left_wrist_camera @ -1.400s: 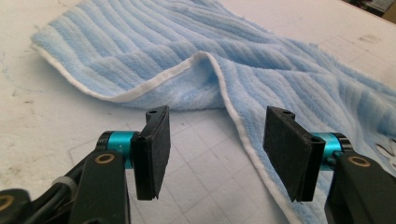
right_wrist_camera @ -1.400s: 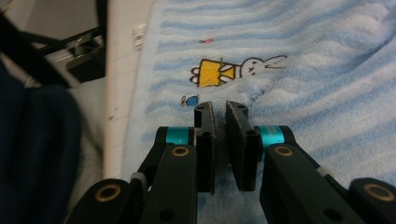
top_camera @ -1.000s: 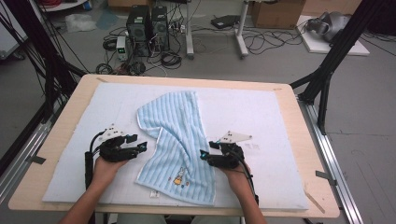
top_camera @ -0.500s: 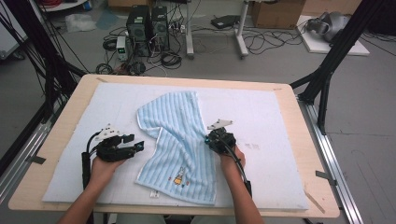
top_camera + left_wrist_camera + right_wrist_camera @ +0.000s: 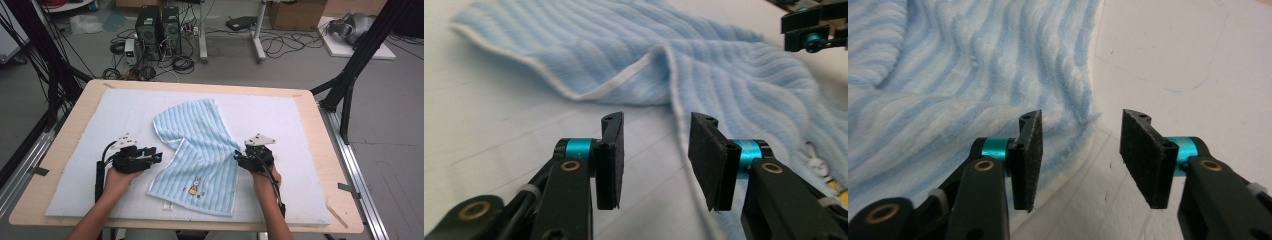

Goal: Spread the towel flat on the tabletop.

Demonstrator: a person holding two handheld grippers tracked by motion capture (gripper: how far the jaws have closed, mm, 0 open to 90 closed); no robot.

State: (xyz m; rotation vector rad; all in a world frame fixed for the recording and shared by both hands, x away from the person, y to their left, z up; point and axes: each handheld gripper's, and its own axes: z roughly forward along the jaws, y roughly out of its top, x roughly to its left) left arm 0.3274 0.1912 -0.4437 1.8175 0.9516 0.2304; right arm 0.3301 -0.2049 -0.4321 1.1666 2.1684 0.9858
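Two tongs: both stand parted, nothing between the pads.
Left tongs [image 5: 156, 157]: jaws have just been closing, yet are apart and empty; in the left gripper view [image 5: 655, 150] they face the towel's white-piped left edge, just short of it.
Right tongs [image 5: 237, 156]: jaws have just been opening; in the right gripper view [image 5: 1079, 152] they sit at the towel's right edge with no cloth caught.
Towel [image 5: 200, 150]: blue striped, lying askew mid-counter on the white mat [image 5: 300, 130], upper part folded over, small rabbit motif near the front hem.
Step in hand: judged to be taking hold of both side edges to spread or fold.
Doing it well: slide the lower pad under the hem, pinch one layer only, match both hands' height before lifting.
Risk: catching the mat beneath along with the cloth.
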